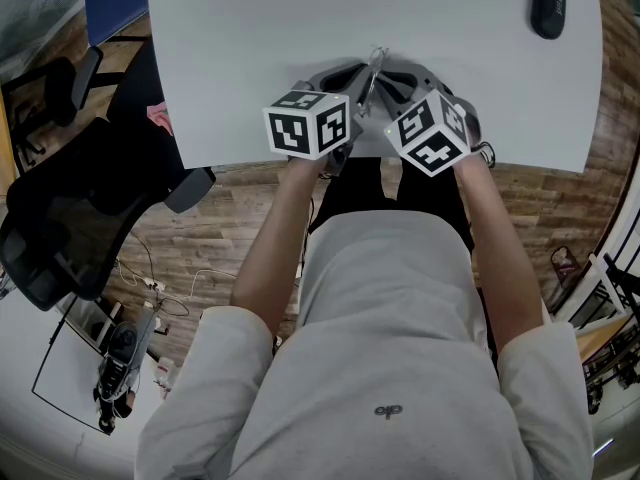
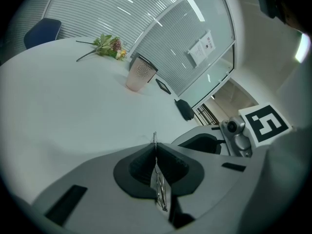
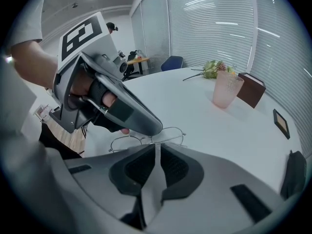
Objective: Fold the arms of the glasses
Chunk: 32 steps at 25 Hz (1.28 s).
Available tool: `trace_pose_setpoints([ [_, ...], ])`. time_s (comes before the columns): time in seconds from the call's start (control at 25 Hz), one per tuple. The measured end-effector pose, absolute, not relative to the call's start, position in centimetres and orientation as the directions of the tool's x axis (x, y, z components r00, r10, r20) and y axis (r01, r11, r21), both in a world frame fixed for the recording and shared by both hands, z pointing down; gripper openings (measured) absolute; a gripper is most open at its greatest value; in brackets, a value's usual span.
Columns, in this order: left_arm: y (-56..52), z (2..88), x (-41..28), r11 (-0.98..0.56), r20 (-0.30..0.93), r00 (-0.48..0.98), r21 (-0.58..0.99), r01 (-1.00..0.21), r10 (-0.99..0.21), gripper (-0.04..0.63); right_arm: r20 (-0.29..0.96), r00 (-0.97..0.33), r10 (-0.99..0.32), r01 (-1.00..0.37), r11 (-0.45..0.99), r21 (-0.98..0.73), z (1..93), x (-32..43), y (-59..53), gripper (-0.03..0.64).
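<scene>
Nearest the person, at the near edge of the white tabletop (image 1: 250, 28), both forearms converge and the two marker cubes sit close side by side. The left hand-held gripper (image 2: 155, 150) has its jaws pressed together on the glasses (image 3: 168, 136). In its own view the wire frame shows edge-on, running lengthwise along the seam between the pads, with a wire tip poking out past the jaw ends. The right hand-held gripper (image 3: 155, 147) points steeply down at the same spot. Its jaws stand a narrow slit apart, and no pad can be seen pressing on anything. Just beyond its tips the glasses lie crosswise, long axis left to right in that view, lenses roughly flat above the tabletop. The left gripper's nose comes in from the upper left and covers the bridge. One thin wire runs sideways from the right gripper's tips toward the far lens, probably a temple arm, though the hinge is too fine to make out. Judgement: the left hand is the anchor, and the free right hand, already all but at the wire, is the one placed to swing the arm in across the frame. Farther off stand a pink cup (image 3: 225, 89) and a dark case (image 1: 548, 3), well apart from the work.
</scene>
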<state>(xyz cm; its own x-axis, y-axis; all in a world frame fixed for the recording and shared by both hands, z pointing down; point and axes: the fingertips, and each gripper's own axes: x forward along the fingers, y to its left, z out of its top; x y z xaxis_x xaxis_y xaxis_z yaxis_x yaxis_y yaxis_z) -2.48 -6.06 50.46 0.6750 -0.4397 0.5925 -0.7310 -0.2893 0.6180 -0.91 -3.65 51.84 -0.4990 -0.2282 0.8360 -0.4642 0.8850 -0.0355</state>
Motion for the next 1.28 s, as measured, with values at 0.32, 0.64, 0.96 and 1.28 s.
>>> trace_pose_setpoints([
  [0.32, -6.1, 51.3, -3.0, -0.284, 0.614, 0.662, 0.604, -0.744, -0.429, 0.024, 0.844, -0.491, -0.218, -0.459, 0.887, -0.038, 52.1, -0.5, -3.3, 0.043],
  [0.64, -5.9, 52.3, -2.8, -0.311, 0.645, 0.645, 0.565, -0.764, -0.41, 0.025, 0.844, -0.484, -0.229, -0.483, 0.874, -0.04, 51.7, 0.4, -3.0, 0.042],
  [0.96, -5.6, 53.0, -2.5, -0.344, 0.671, 0.63, 0.528, -0.776, -0.391, 0.025, 0.848, -0.478, -0.23, -0.497, 0.866, -0.046, 51.7, 0.9, -2.6, 0.041],
  [1.28, -5.6, 53.1, -2.3, -0.354, 0.676, 0.632, 0.525, -0.774, -0.38, 0.026, 0.849, -0.47, -0.242, -0.512, 0.858, -0.039, 51.4, 1.3, -2.4, 0.041],
])
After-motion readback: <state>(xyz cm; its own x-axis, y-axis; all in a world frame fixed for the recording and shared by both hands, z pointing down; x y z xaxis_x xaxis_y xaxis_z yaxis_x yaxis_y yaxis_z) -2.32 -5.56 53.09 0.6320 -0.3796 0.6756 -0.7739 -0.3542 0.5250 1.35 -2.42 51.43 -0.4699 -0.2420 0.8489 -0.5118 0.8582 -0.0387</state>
